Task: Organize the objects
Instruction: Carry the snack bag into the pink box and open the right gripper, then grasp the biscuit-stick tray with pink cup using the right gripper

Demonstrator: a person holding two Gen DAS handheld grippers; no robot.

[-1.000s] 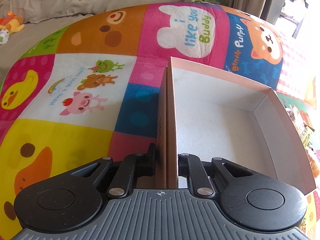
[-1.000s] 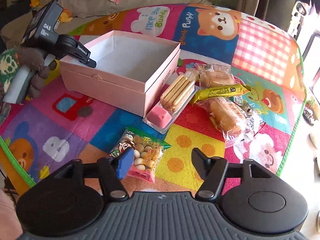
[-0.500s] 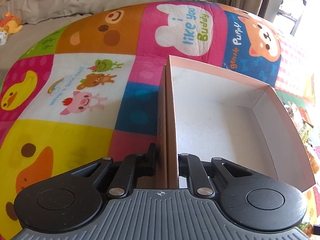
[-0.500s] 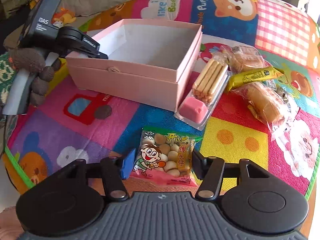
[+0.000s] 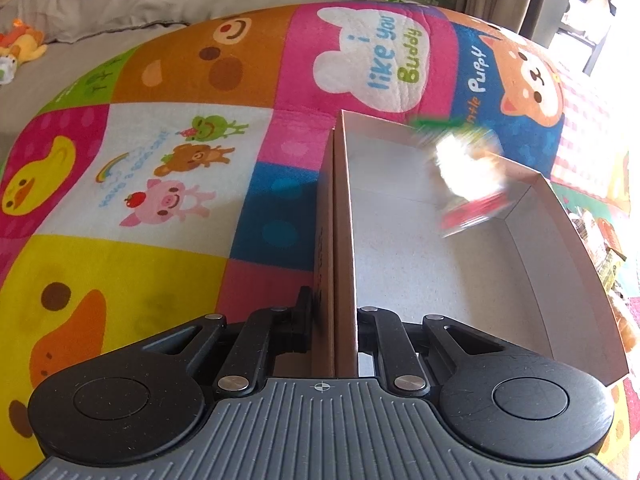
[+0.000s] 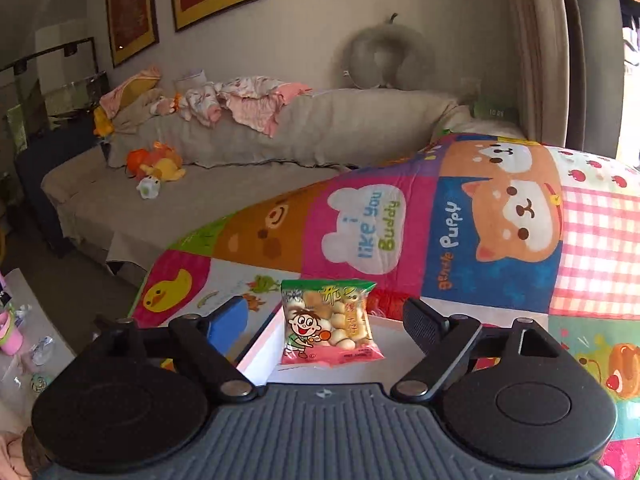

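The left gripper is clamping its jaws tight on the near wall of the open pink cardboard box, which is sitting on the colourful cartoon patchwork play mat. The right gripper is opening its jaws wide, pads clear of the small snack packet with a cartoon boy, which is between them, above the box. Beyond the box, a beige sofa is carrying clothes and plush toys.
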